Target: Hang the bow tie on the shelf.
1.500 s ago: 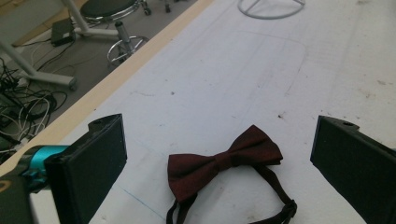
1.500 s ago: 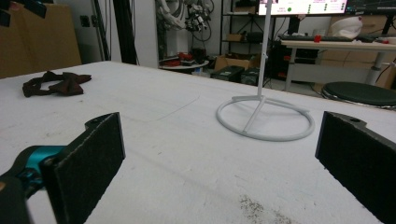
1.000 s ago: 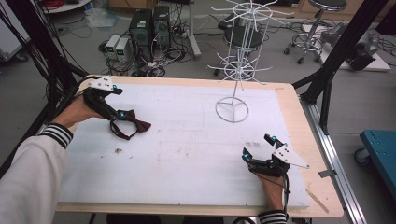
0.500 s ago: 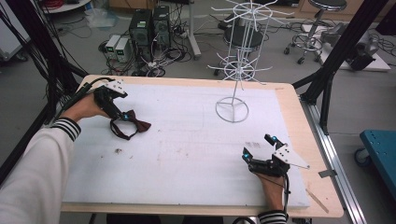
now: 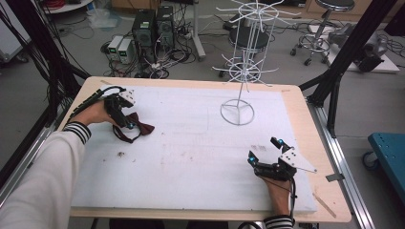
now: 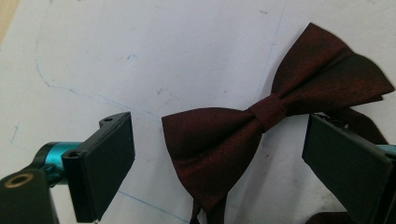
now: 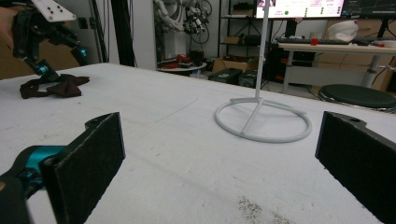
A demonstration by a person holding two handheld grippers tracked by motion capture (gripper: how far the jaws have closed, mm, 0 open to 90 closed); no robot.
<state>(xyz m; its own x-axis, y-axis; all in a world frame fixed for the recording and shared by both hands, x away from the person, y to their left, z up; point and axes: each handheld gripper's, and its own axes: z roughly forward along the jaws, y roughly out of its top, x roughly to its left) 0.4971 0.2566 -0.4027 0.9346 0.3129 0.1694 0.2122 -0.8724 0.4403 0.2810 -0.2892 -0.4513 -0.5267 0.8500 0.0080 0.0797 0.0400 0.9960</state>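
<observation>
- The bow tie — dark maroon, finely textured, knot pinched at centre — lay flat on the white table, left of the high view
- The left gripper straddled it, jaws wide but just closing, pads not touching
- The right gripper gaped empty, lower right

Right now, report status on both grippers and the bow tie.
Left gripper open, jaws just closing in, astride the bow tie, not gripping. Right gripper open, idle. Bow tie flat on mat. Nothing in the way.
</observation>
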